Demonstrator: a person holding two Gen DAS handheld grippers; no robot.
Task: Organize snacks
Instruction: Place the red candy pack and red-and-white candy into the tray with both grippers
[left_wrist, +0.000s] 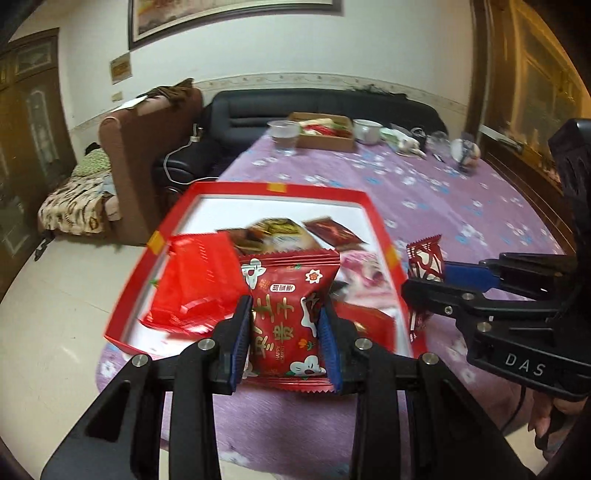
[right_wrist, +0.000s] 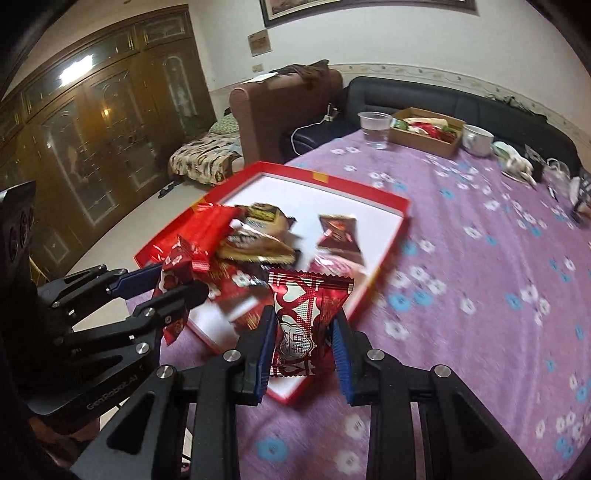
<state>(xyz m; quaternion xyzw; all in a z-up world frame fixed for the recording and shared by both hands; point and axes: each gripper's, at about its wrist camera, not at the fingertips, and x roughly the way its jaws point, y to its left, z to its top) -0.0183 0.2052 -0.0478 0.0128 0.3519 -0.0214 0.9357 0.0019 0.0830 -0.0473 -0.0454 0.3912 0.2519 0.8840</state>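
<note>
Left gripper (left_wrist: 286, 328): low centre of the left wrist view, blue pads pinching a red snack packet with white flowers and gold characters (left_wrist: 286, 306), held upright above the near edge of the red box.

Right gripper (right_wrist: 304, 341): low centre of the right wrist view, jaws pressed onto a red and silver heart-pattern packet (right_wrist: 304, 314), held upright over the near corner of the same box. In the left wrist view this gripper enters from the right edge, its packet just beside the box's right wall.

Red shallow box with white floor (left_wrist: 380, 225): mid-frame in both views, on a purple flowered tablecloth (right_wrist: 480, 277). Contents: a large red wrapper (left_wrist: 201, 280) at its left side, a gold and black packet (right_wrist: 258, 229) near the middle, a dark brown square packet (right_wrist: 338, 230) toward the right, a pale pink packet (left_wrist: 360, 264) close by. Outlines are blurred.

Far end of the table, upper frame: a clear plastic cup (right_wrist: 375, 127), a brown cardboard box of mixed snacks (right_wrist: 424, 140), a white mug (right_wrist: 476, 138).

Beyond: a dark sofa (left_wrist: 332, 107), a brown armchair (left_wrist: 147, 147), wooden cabinets (right_wrist: 92, 129).
</note>
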